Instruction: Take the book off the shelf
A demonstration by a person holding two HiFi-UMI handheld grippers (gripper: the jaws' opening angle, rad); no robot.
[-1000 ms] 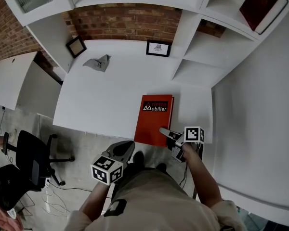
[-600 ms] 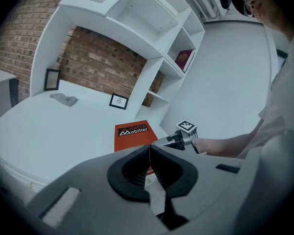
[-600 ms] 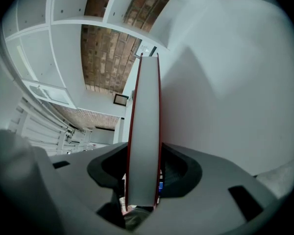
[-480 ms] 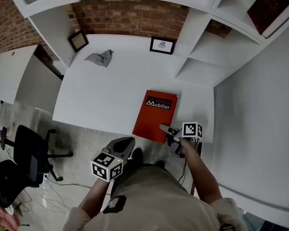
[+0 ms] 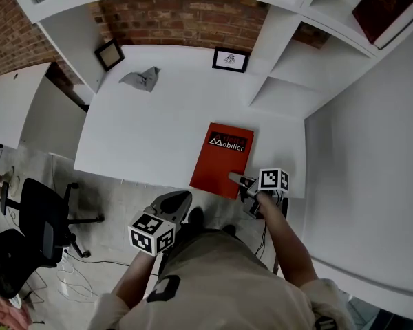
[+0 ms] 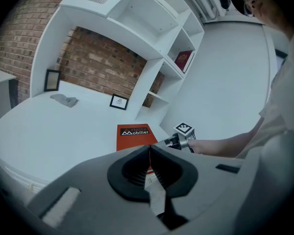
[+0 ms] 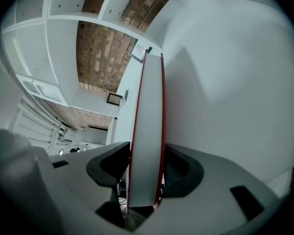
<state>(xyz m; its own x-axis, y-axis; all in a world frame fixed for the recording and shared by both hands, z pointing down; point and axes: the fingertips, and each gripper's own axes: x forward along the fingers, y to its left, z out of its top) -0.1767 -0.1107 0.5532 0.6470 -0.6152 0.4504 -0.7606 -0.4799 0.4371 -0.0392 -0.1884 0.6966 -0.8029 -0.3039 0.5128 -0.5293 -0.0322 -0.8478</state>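
A red book (image 5: 224,157) with "Mobilier" on its cover lies flat on the white desk (image 5: 144,129), its near end slightly over the front edge. My right gripper (image 5: 235,179) has the book's near right corner between its jaws. In the right gripper view the book (image 7: 149,131) runs edge-on between both pads (image 7: 118,161), which still touch it; the jaws have just been opening a little. My left gripper (image 5: 182,198) hangs shut and empty over the floor in front of the desk; the left gripper view shows its tips (image 6: 149,147) meeting, with the book (image 6: 134,133) beyond.
Two framed pictures (image 5: 230,60) (image 5: 110,54) lean on the brick wall and a grey cloth (image 5: 140,79) lies at the desk's back left. White shelves (image 5: 282,81) stand right of the desk, with a dark red book (image 5: 378,9) on an upper one. An office chair (image 5: 45,218) is at lower left.
My right gripper has sunk a little, bringing the book's near end down with it. The left gripper has stayed where it was.
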